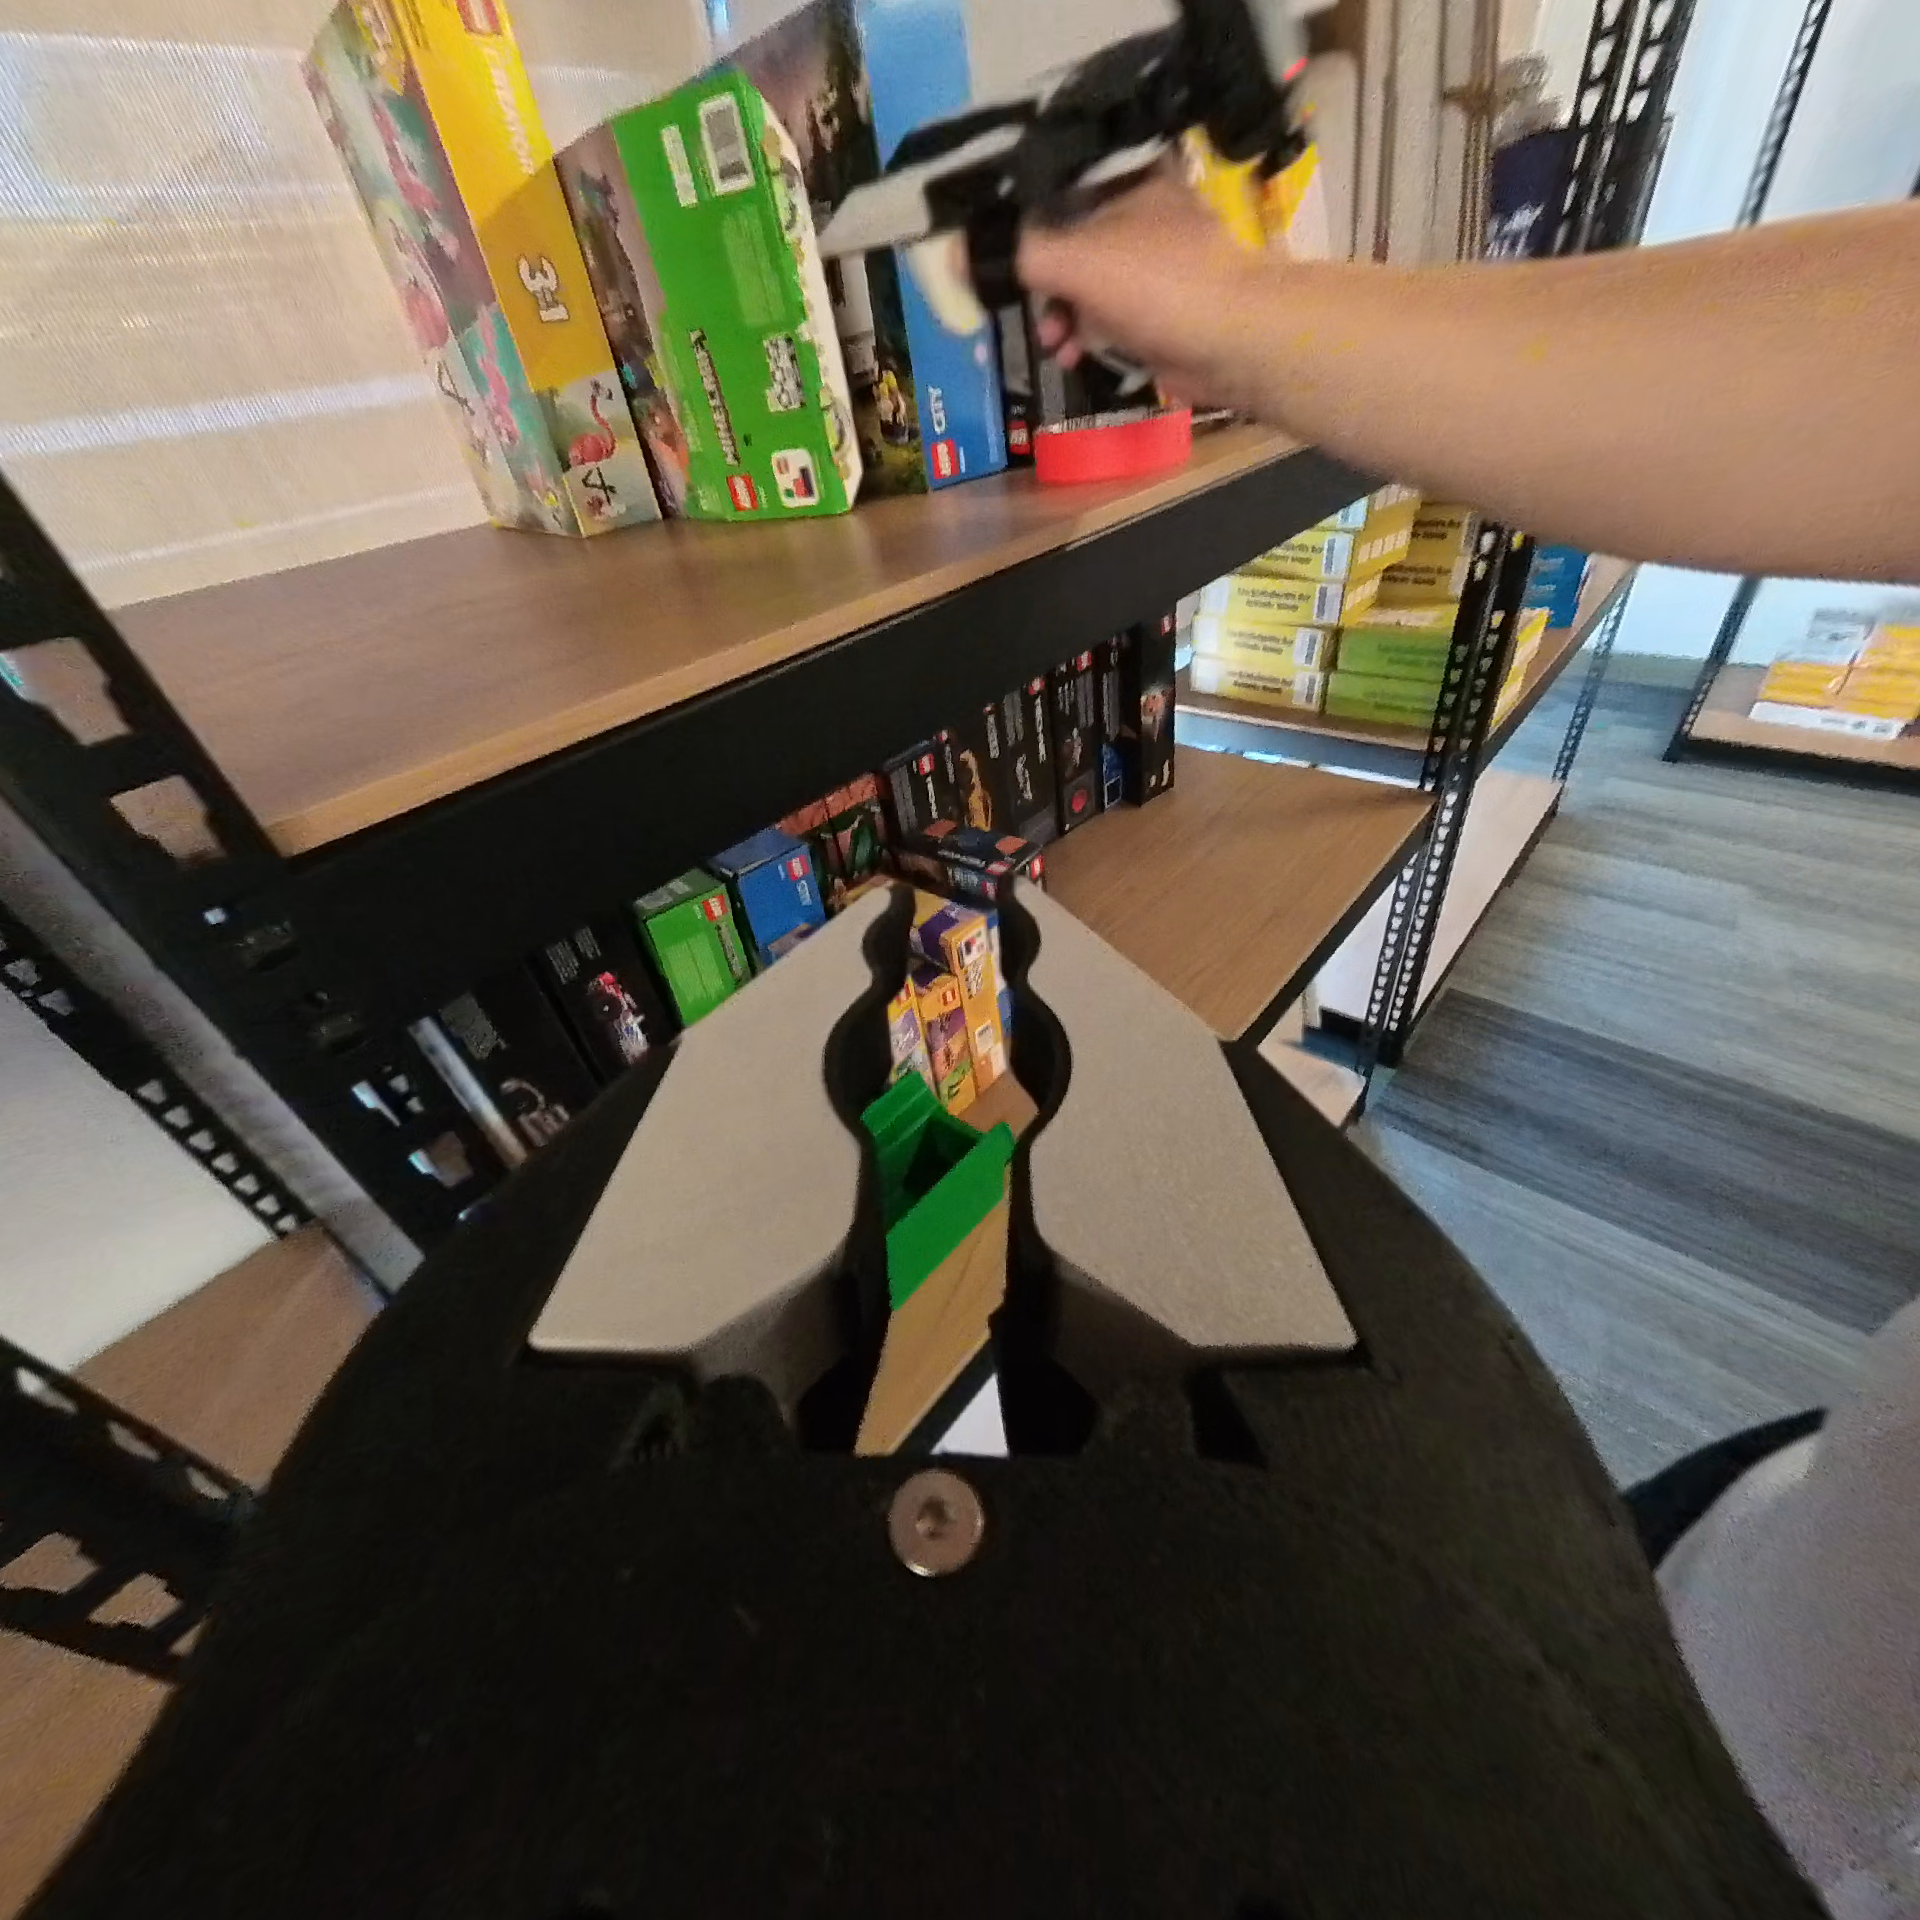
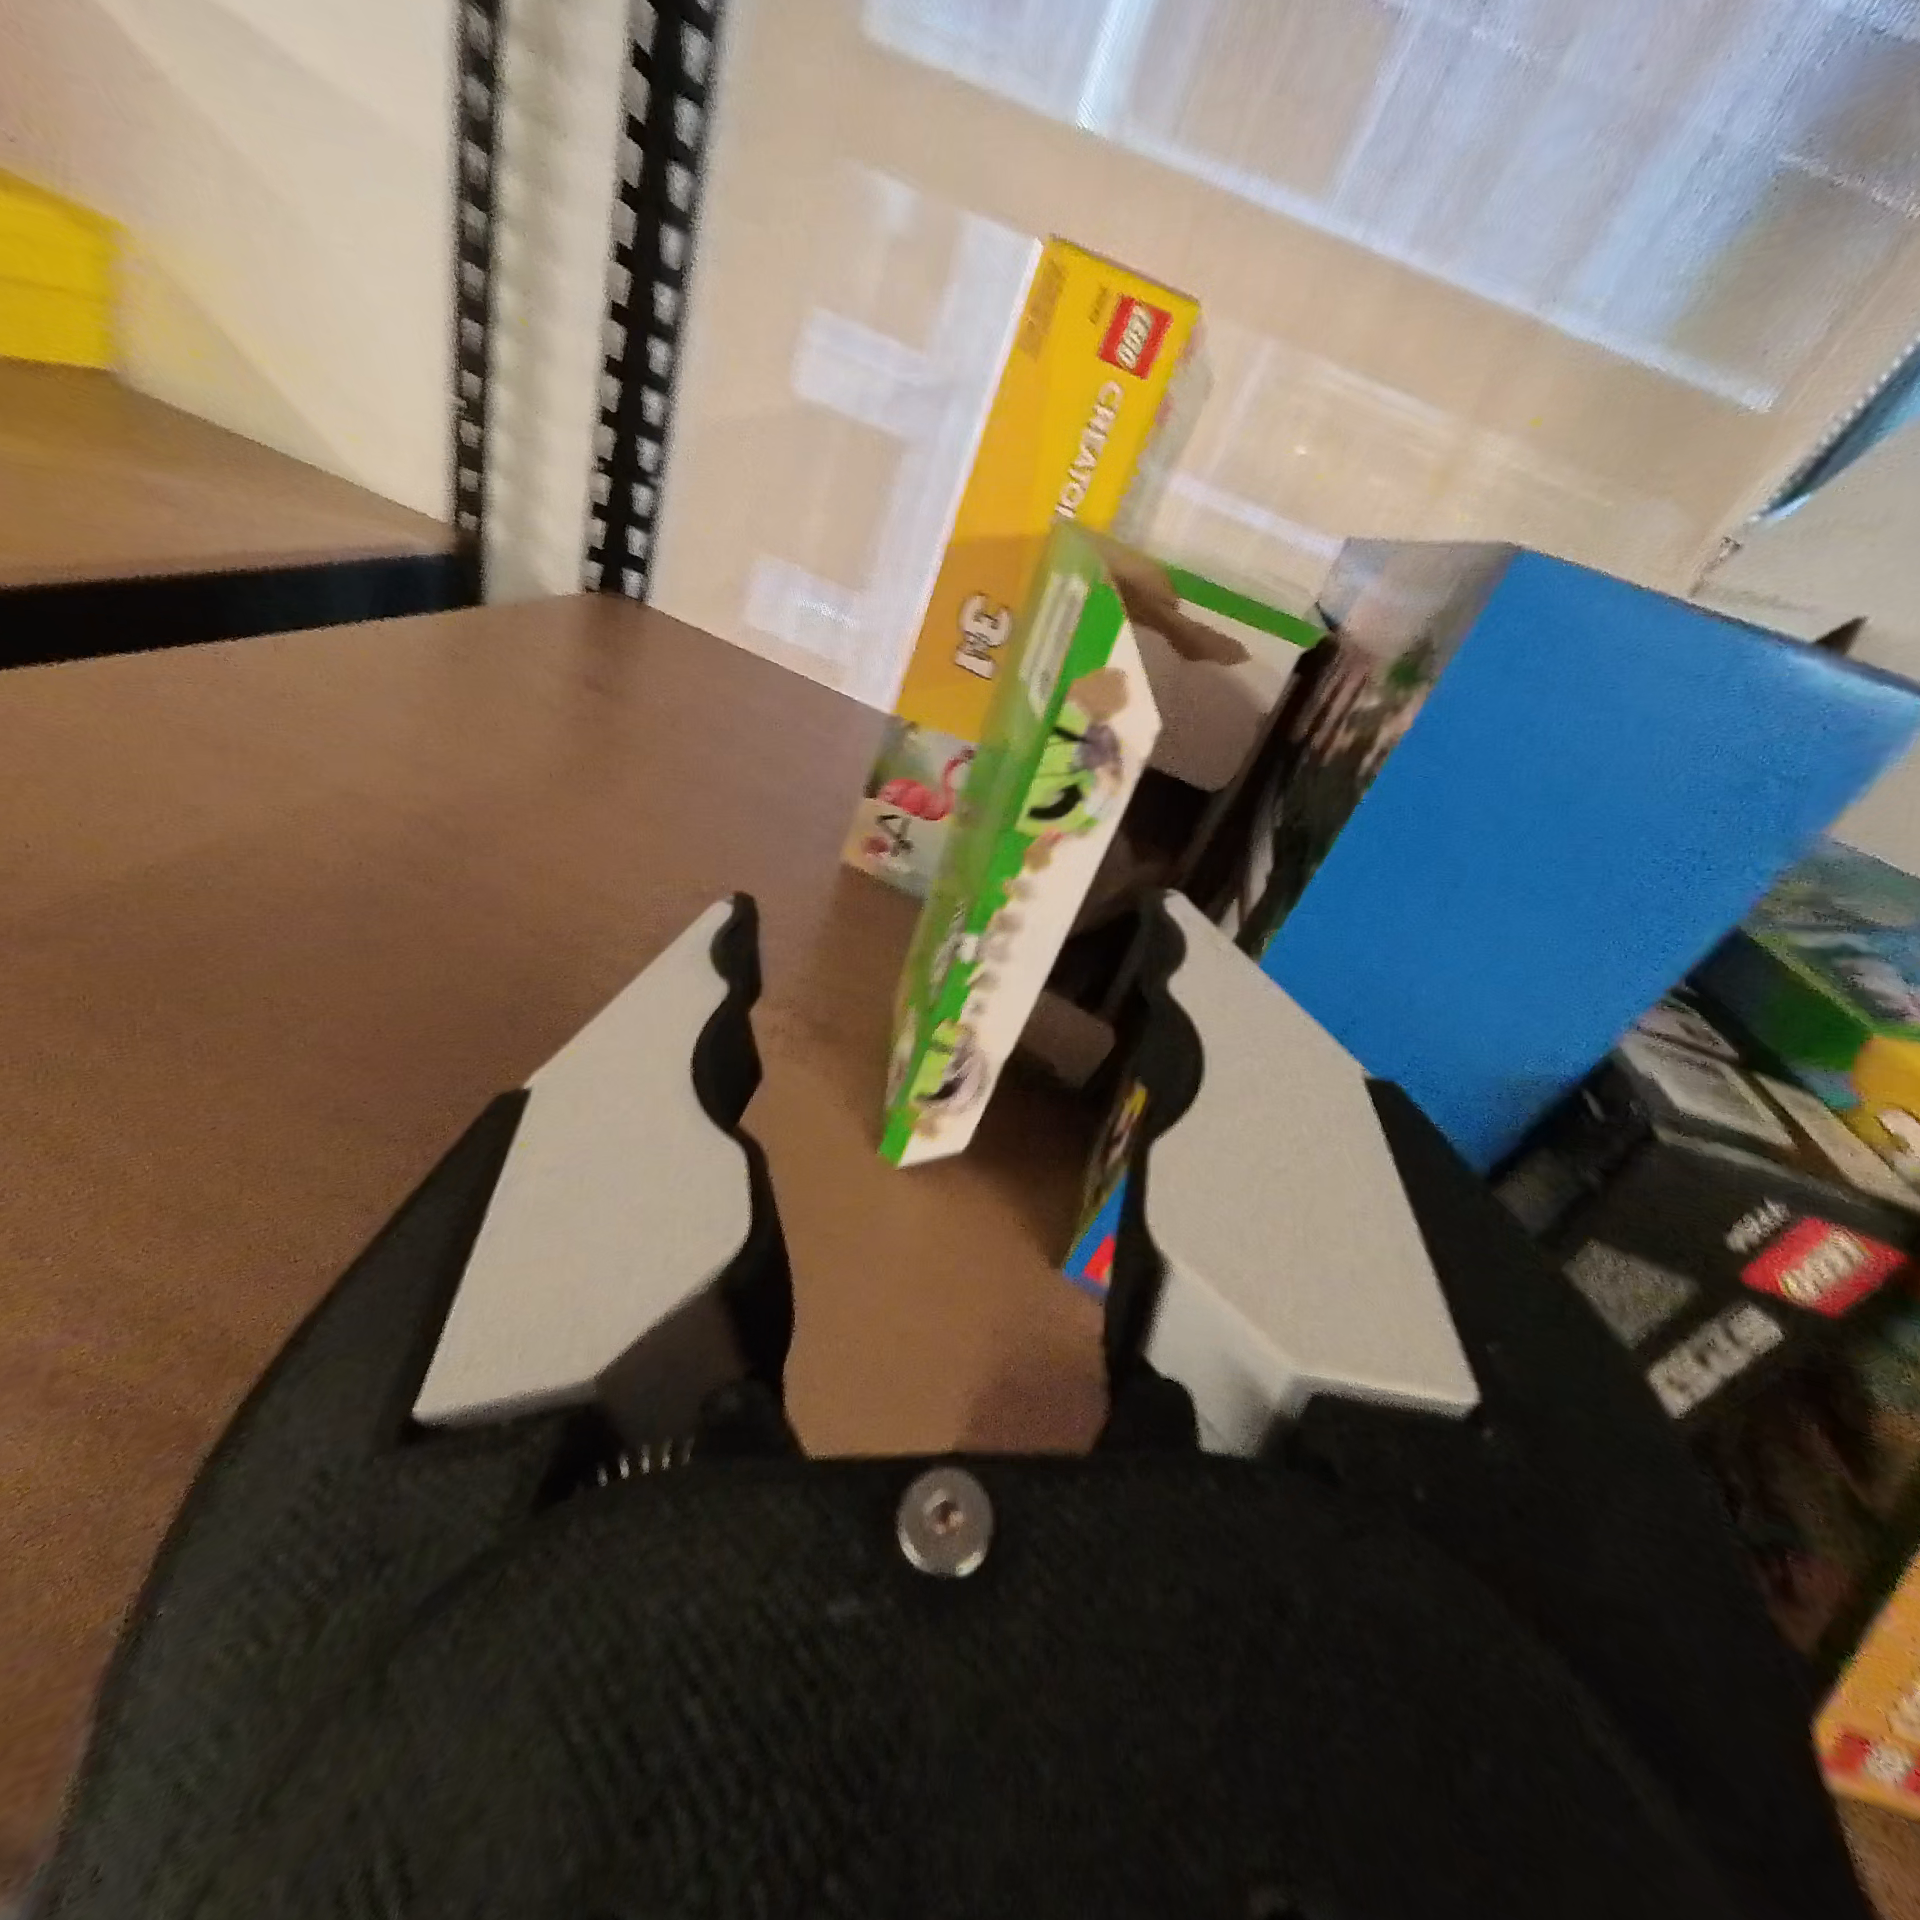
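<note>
The wooden shelf (image 2: 364,883) runs under and ahead of the right gripper (image 2: 956,914), whose fingers stand wide with nothing in them. A blue box (image 2: 1558,831) sits past the right finger, a tall yellow box (image 2: 1081,436) beyond the tips, and a leaning green box (image 2: 1018,831) has its near edge between the fingers, contact unclear through the blur. The left gripper (image 1: 961,904) hangs lower, fingers narrow; a small green plastic piece (image 1: 935,1174) shows in the gap, and I cannot tell whether it is pinched or merely behind
</note>
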The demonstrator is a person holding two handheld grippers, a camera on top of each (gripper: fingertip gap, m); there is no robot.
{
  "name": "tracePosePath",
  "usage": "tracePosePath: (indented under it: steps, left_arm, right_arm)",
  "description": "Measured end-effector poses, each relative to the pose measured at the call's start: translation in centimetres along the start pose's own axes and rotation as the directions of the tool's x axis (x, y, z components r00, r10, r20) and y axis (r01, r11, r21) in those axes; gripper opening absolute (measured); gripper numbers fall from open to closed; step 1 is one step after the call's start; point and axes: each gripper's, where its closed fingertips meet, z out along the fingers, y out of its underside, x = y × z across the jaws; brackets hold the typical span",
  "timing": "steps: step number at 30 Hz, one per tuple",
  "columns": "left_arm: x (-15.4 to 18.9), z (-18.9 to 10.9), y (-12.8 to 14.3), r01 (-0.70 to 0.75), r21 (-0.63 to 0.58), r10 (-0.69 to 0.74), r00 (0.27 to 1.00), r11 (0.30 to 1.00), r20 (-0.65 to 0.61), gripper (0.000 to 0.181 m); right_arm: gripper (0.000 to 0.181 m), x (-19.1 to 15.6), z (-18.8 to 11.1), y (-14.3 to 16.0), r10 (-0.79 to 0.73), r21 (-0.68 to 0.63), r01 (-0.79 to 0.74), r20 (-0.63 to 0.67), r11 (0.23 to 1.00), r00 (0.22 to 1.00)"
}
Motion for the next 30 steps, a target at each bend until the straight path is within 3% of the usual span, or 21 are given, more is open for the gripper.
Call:
tracePosePath:
  steps: [5,6,8,11,14,19,30]
  left_arm:
    - [-2.2,-1.4,1.1,0.028,0.023,-0.029,0.998,0.999,0.047,0.014]
    - [-2.6,-1.8,1.7,0.035,0.009,-0.036,0.997,0.999,0.063,0.014]
    - [-3.2,-2.4,2.9,0.054,-0.020,-0.052,0.996,0.998,0.072,0.014]
    - [-4.1,-3.1,4.4,0.069,-0.054,-0.065,0.995,0.996,0.071,0.013]
    - [-4.9,-2.8,5.1,0.096,-0.061,-0.092,0.994,0.994,0.065,0.013]
    - [-4.2,-0.5,3.7,0.092,-0.023,-0.092,0.996,0.995,0.002,0.013]
    - [-0.5,6.0,0.7,0.017,0.004,-0.016,0.979,1.000,-0.201,0.017]
  right_arm:
    - [0.072,1.7,6.4,2.6,0.043,-0.114,-0.049,-0.055,0.992,0.998]
    - [0.066,1.5,7.1,3.0,0.069,-0.126,-0.074,-0.043,0.989,0.997]
    - [0.026,0.7,7.8,3.7,0.105,-0.148,-0.101,0.018,0.984,0.994]
    - [0.023,0.2,7.8,3.5,0.188,-0.126,-0.179,0.059,0.976,0.980]
    - [0.003,-1.2,6.7,3.0,0.249,-0.144,-0.229,0.139,0.963,0.959]
    - [0.003,-2.5,3.5,2.6,0.202,-0.130,-0.180,0.184,0.975,0.962]
    - [0.005,-6.4,-6.6,1.1,0.183,-0.077,-0.166,0.344,0.983,0.921]
